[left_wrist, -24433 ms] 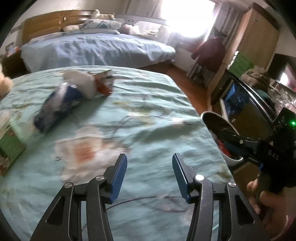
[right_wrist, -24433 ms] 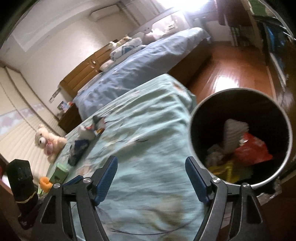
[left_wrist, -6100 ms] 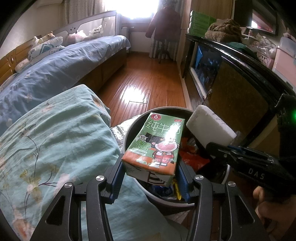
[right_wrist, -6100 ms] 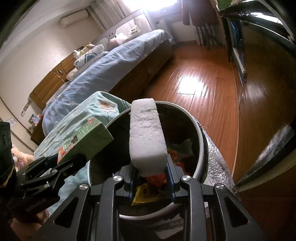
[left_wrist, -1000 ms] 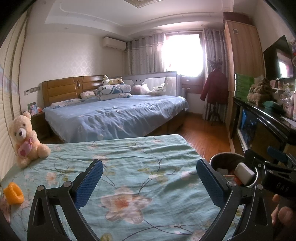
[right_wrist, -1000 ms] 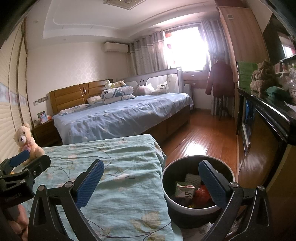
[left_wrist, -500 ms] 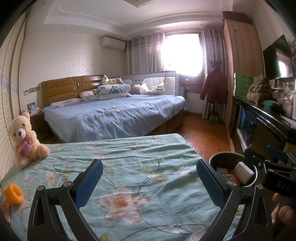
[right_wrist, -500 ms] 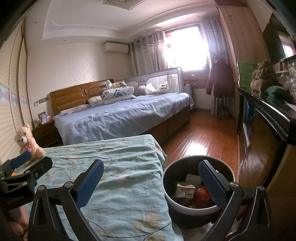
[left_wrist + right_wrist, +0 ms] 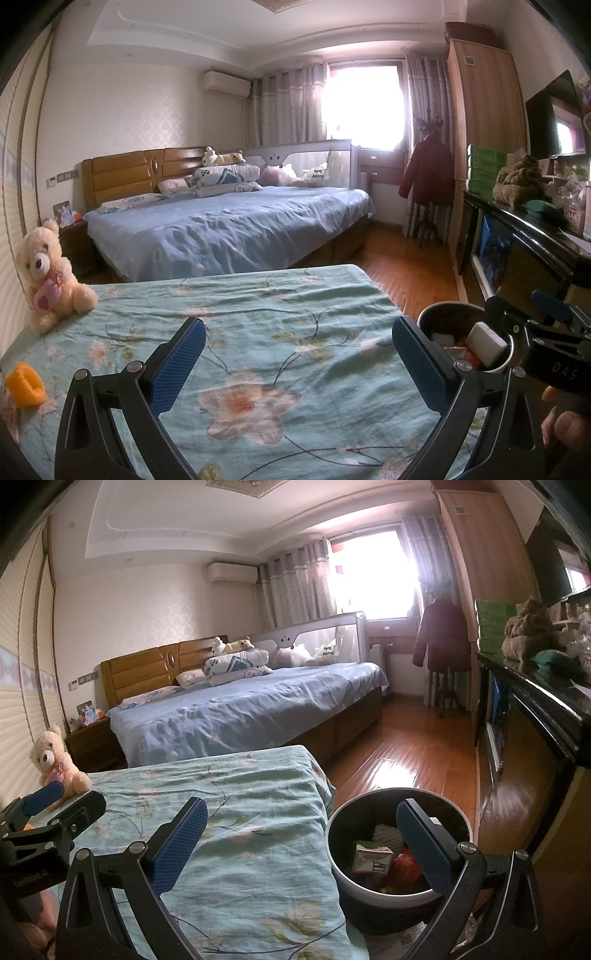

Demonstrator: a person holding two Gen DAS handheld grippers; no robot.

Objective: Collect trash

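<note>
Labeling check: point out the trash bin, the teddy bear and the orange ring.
trash bin (image 9: 369,890), right wrist view, on its white outer wall.
teddy bear (image 9: 38,260), left wrist view, on its face.
orange ring (image 9: 24,386), left wrist view, on its near rim.

Your left gripper (image 9: 295,363) has black frame arms with triangular cut-outs, silver round screws at the joints, and long fingers faced with blue dimpled pads (image 9: 177,363). Your right gripper (image 9: 301,843) is built the same: black arms, silver screws, blue textured pads (image 9: 421,849). Seen from the left camera, the right unit's black body carries white letters "DAS". Seen from the right camera, the left unit's body shows white lettering, upside down. Bare skin of your right hand (image 9: 561,421) shows at its handle.
</note>
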